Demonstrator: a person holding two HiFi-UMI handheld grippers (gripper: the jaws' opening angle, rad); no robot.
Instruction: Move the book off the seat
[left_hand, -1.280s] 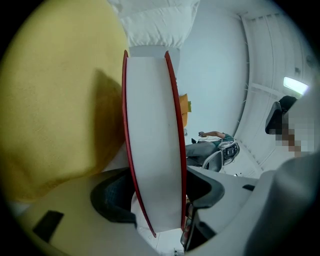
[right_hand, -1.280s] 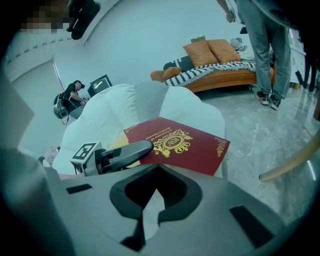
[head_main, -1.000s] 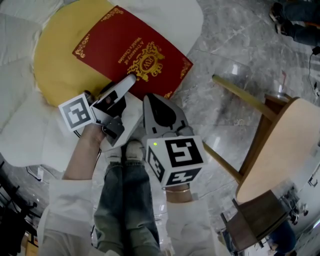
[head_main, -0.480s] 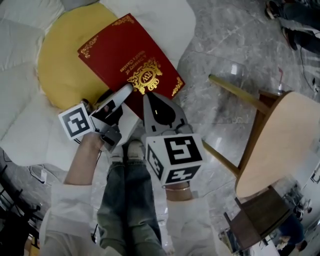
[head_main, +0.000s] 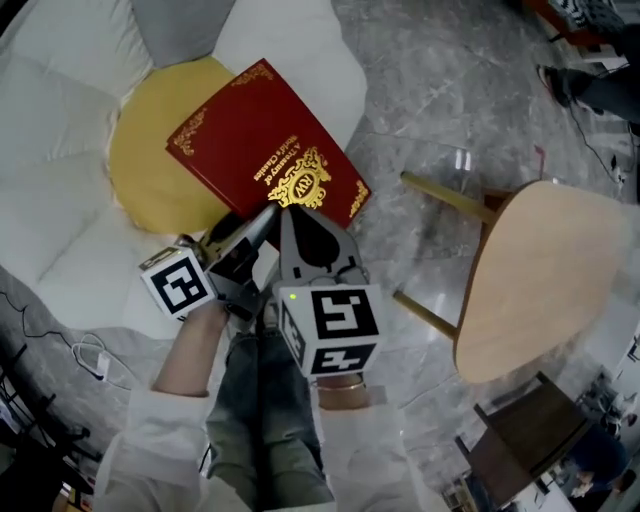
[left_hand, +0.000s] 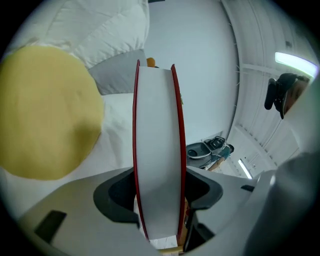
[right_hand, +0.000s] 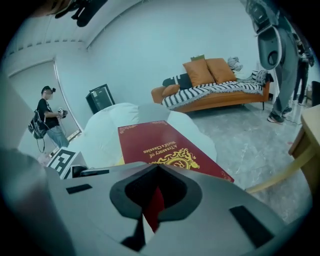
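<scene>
Presently, one dark red hardback book with a gilt crest (head_main: 262, 150), over the round yellow cushion (head_main: 145, 175) of the white padded seat (head_main: 60, 110). I cannot tell whether its far end still rests there.

- **Left gripper** (head_main: 266, 218): clamped across the book's thickness.
- **Right gripper** (head_main: 296, 214): pinching the near cover edge.
- **Step, by my judgement:** lift begun, carry-off pending.
- **Next move:** calls for both grips firm while the book swings clear toward the grey marble floor (head_main: 430, 120).
- **Since a second ago:** book and grippers raised together, and the grips look unchanged.
</scene>
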